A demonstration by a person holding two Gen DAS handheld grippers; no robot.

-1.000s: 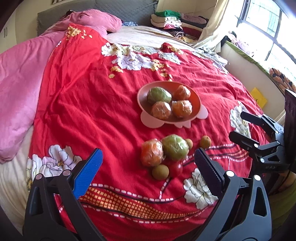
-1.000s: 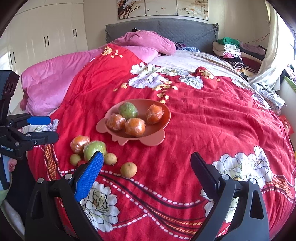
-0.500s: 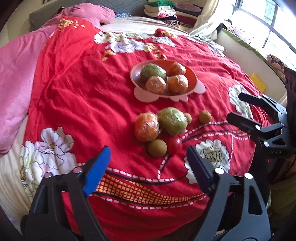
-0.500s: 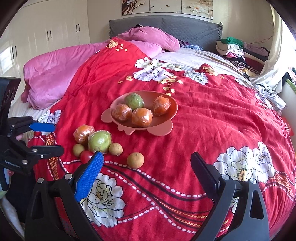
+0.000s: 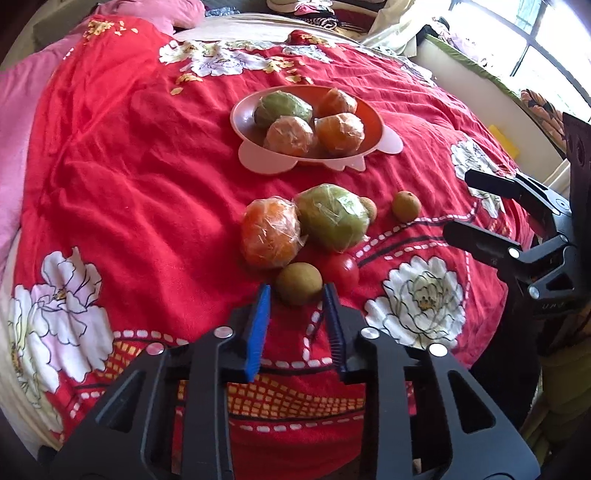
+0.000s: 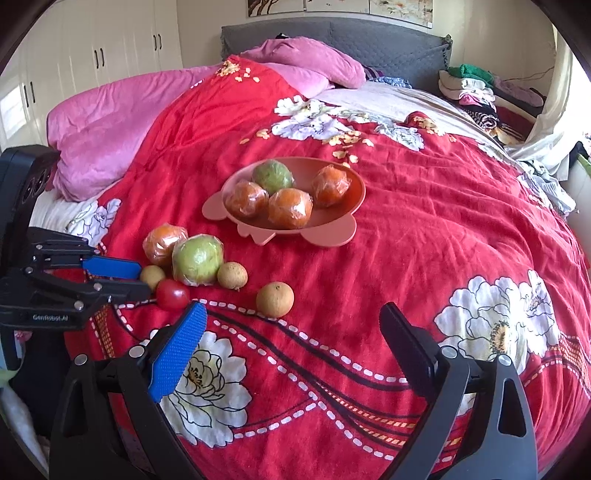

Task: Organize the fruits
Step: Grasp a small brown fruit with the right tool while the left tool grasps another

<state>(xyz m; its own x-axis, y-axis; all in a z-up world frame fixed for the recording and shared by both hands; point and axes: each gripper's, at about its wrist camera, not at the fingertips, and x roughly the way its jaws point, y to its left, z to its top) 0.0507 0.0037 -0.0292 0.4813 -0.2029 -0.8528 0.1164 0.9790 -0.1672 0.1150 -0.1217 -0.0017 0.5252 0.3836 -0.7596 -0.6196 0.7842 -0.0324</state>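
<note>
A pink plate [image 5: 251, 160] [image 6: 332, 236] on the red bedspread holds several wrapped fruits. In front of it lie a wrapped orange [image 5: 269, 232] [image 6: 164, 240], a wrapped green fruit [image 5: 332, 216] [image 6: 197, 260], a red tomato [image 5: 341, 271] [image 6: 171, 293] and three small brown fruits. My left gripper [image 5: 297, 291] [image 6: 142, 280] has its jaws narrowed to either side of the nearest brown fruit [image 5: 298, 282] [image 6: 152, 275], its fingertips at the fruit's near edge, not clamped. My right gripper [image 6: 291, 325] [image 5: 467, 206] is open wide and empty, just short of another brown fruit [image 6: 275, 299] [image 5: 406, 206].
The third brown fruit [image 6: 232, 275] sits beside the green one. Pink quilt [image 6: 110, 122] lies at the left, pillow and grey headboard [image 6: 332, 33] behind, folded clothes [image 6: 476, 88] at the back right. A window ledge [image 5: 480, 70] runs along the right.
My left gripper has moved forward and down to the fruit pile and narrowed its jaws around the nearest brown fruit. My right gripper has edged closer to the bed, still open.
</note>
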